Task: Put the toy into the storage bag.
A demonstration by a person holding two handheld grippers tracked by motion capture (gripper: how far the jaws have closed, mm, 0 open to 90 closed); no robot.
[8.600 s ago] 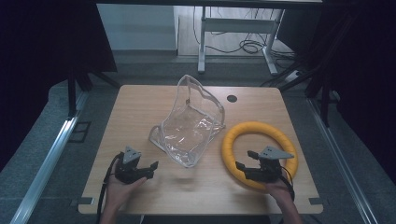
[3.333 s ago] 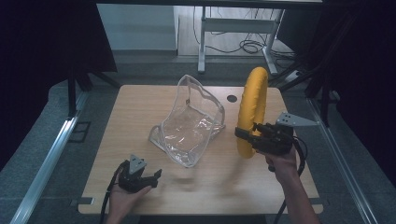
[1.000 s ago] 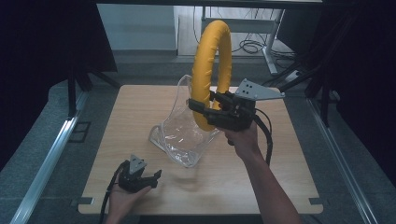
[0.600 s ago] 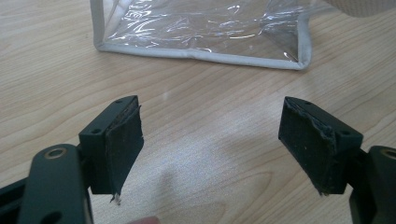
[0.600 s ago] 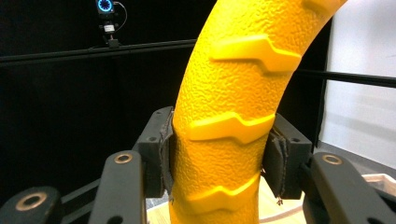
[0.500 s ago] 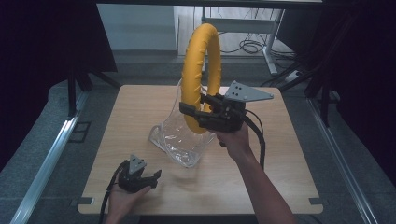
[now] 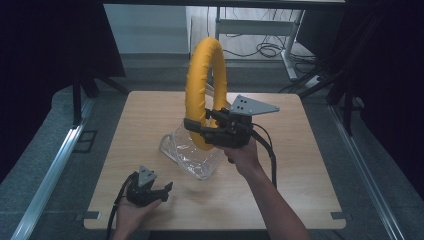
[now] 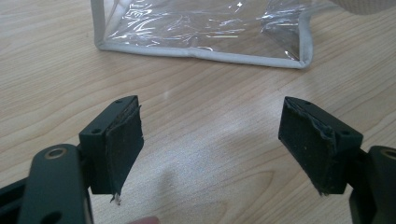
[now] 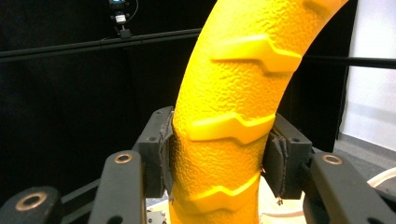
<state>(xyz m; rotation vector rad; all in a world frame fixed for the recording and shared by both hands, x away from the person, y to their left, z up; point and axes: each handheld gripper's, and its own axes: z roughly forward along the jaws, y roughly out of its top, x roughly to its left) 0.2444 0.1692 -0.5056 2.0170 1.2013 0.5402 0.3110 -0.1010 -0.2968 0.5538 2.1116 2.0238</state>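
Nearest the onlooker, the left gripper is resting on the table in front of the clear bag, its jaws standing wide apart and empty. Just behind it, the right gripper is clamping the yellow ring upright above the bag. Likely risk: the ring is catching the bag's soft rim, folding the mouth shut, since nothing is bracing the bag.
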